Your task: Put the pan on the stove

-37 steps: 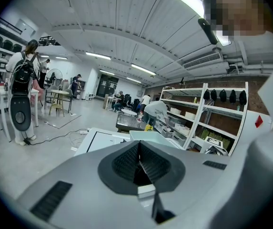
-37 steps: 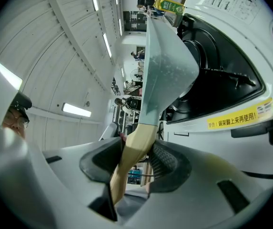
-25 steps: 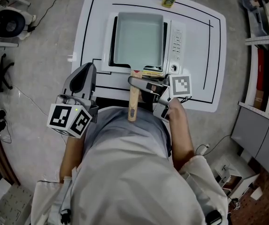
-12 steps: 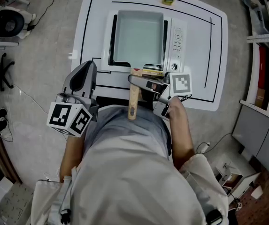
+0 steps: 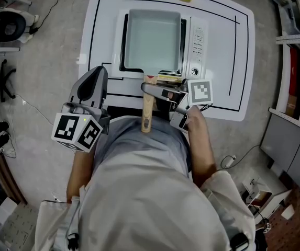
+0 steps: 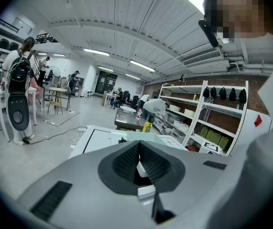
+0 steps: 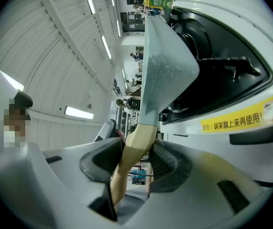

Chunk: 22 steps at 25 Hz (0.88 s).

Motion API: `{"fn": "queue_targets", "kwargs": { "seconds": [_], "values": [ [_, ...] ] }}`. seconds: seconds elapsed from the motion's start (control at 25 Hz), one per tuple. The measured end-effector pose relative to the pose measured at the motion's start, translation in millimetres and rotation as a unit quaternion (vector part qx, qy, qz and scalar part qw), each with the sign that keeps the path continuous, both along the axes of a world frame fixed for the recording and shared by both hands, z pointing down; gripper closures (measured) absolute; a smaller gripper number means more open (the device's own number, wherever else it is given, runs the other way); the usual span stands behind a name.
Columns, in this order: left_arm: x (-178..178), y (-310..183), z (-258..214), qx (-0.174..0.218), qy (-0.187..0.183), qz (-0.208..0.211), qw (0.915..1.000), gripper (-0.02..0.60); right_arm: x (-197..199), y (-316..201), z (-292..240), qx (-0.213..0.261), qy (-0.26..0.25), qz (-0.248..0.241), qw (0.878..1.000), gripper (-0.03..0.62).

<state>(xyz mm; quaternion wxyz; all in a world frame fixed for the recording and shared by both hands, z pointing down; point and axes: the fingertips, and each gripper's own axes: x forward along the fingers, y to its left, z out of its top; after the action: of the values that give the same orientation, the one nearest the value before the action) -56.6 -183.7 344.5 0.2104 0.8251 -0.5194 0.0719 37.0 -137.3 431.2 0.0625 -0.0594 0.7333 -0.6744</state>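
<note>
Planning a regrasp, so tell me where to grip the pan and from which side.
Grip the pan by its wooden handle, which juts straight out past the stove's near edge, free on both sides. Come from the right, jaws closing across its width, as the right claw does now. The pan's body looks too wide to span.

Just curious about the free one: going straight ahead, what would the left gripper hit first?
Probably the left side of the stove and the pan there. The left gripper aims across the white table, seemingly above it; height is unclear.
</note>
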Motion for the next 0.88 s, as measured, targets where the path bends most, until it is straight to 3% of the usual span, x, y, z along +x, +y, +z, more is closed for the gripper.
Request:
{"fn": "queue_targets", "kwargs": {
  "seconds": [0.88],
  "values": [
    [-4.9,8.7,4.1,-0.003,0.003,-0.003,1.0,0.574,1.5,-0.4,11.6,0.0,-0.002,0.007,1.0,0.418]
  ]
}}
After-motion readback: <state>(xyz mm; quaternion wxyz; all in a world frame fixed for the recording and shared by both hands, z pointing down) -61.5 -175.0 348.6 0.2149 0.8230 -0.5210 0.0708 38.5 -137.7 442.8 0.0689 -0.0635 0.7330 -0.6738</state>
